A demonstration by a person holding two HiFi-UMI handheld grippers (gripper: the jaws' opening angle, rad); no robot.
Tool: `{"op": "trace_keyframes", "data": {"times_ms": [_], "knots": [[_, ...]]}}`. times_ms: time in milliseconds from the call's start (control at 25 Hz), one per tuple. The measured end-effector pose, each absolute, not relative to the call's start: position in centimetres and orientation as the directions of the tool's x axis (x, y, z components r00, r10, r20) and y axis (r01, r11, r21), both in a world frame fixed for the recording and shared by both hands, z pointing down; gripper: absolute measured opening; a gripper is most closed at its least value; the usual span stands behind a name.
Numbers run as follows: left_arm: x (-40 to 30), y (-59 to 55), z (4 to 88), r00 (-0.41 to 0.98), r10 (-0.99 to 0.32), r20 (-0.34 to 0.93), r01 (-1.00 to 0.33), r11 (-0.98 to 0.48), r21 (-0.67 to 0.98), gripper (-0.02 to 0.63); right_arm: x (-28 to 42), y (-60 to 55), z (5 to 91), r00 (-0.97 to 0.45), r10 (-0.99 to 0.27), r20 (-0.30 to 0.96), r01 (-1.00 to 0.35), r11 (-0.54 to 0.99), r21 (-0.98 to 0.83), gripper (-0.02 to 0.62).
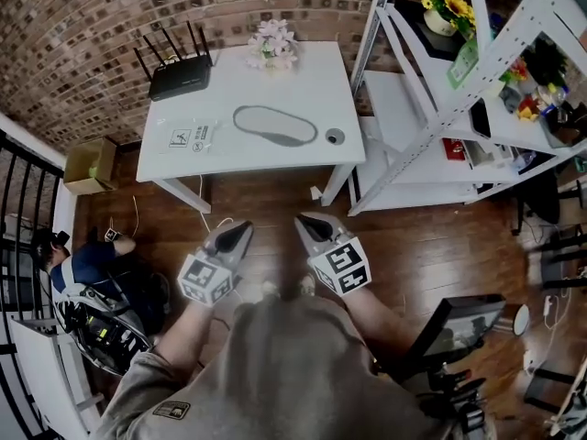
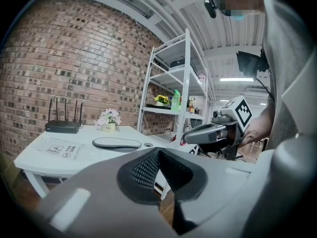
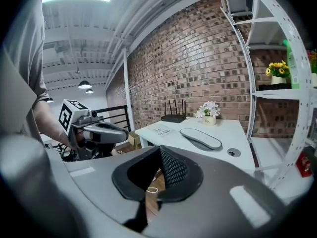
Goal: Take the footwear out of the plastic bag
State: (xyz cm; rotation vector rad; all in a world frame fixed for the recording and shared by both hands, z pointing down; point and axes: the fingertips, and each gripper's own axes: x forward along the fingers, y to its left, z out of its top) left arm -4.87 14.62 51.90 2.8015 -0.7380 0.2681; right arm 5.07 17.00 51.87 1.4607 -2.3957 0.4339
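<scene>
A flat grey piece of footwear [image 1: 275, 125] lies on the white table [image 1: 303, 81], just right of the printed part of a clear plastic bag [image 1: 191, 137]. Whether the plastic covers it I cannot tell. Both show again in the left gripper view, footwear [image 2: 117, 143] and bag [image 2: 63, 149], and in the right gripper view, footwear [image 3: 200, 138] and bag [image 3: 162, 130]. My left gripper [image 1: 244, 230] and right gripper [image 1: 301, 221] hang side by side over the wooden floor, short of the table's front edge. Each is shut with nothing in it.
A black router [image 1: 180, 78] and a pot of flowers [image 1: 272, 46] stand at the table's back. A small round grey object [image 1: 335, 137] sits near its right edge. A white metal shelf [image 1: 440, 90] stands at the right. A cardboard box [image 1: 89, 163] and a crouching person [image 1: 87, 269] are at the left.
</scene>
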Motion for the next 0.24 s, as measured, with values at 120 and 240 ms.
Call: {"op": "trace_keyframes", "data": {"times_ms": [120, 240], "knots": [[-4.74, 14.68, 51.75, 0.859, -0.457, 0.232, -0.499, -0.849, 0.172, 0.002, 5.05, 16.97, 51.95, -0.439, -0.8, 0.409, -0.892, 0.442, -0.093, 0.011], [-4.68, 14.85, 51.61, 0.859, -0.457, 0.23, -0.497, -0.851, 0.168, 0.002, 4.92, 16.97, 52.11, -0.444, -0.794, 0.415, -0.889, 0.45, -0.089, 0.011]]}}
